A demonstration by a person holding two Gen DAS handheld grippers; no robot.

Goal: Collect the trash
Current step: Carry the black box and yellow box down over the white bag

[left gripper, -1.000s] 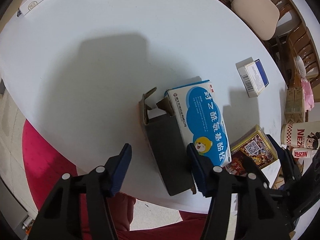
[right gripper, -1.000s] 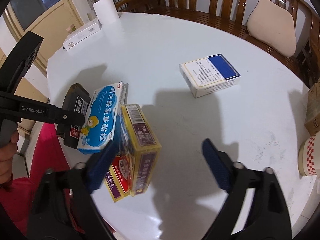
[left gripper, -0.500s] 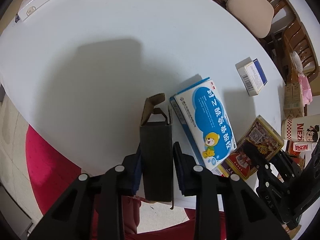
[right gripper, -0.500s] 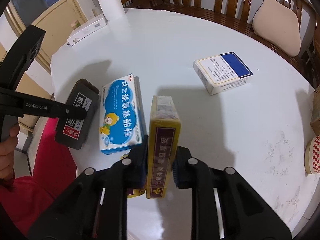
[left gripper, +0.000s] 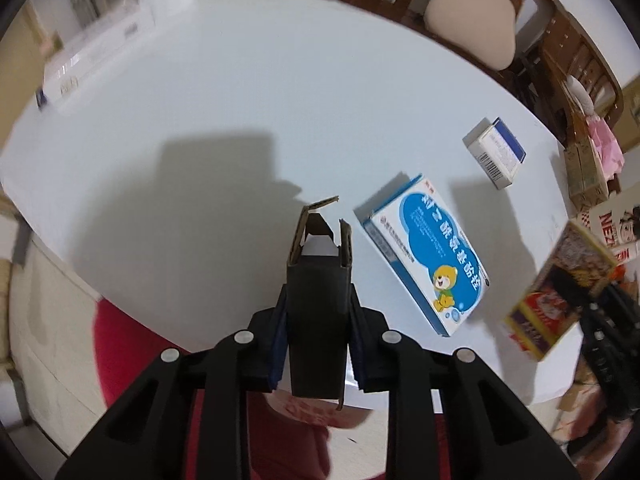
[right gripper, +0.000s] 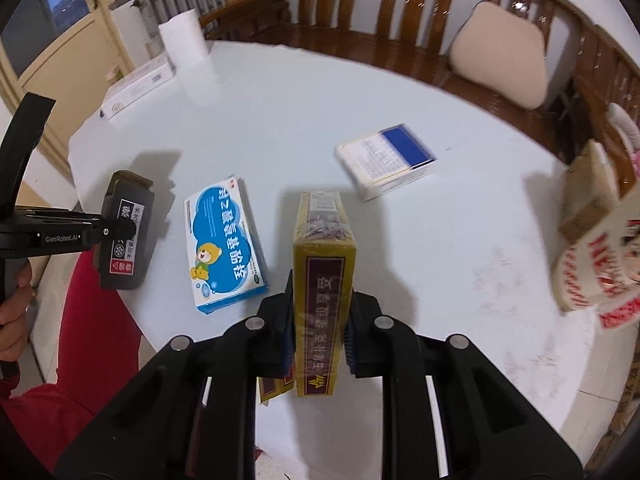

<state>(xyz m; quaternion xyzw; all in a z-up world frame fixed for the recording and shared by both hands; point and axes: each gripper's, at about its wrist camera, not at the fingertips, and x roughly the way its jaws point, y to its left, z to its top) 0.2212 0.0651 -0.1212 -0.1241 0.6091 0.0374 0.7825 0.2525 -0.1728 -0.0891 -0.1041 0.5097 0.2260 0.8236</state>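
My left gripper [left gripper: 318, 320] is shut on a black cardboard box [left gripper: 318, 312] with open end flaps, held above the near edge of the white round table [left gripper: 240, 100]. My right gripper [right gripper: 318, 328] is shut on a yellow and purple card box [right gripper: 323, 280], lifted off the table. The black box also shows in the right wrist view [right gripper: 124, 236], and the yellow box in the left wrist view [left gripper: 556, 292]. A blue and white medicine box [right gripper: 224, 244] with a cartoon bear lies flat between the two. A white and blue box [right gripper: 386, 166] lies farther back.
A long white box [right gripper: 136, 88] and a paper roll [right gripper: 184, 40] stand at the table's far left. Red and white paper cups [right gripper: 596, 268] and brown cartons [right gripper: 592, 196] stand at the right edge. Wooden chairs [right gripper: 360, 20] with a beige cushion [right gripper: 504, 68] ring the far side.
Both grippers closed from open, each on its box, and then lifted. The black box and the yellow box have come up off the table.
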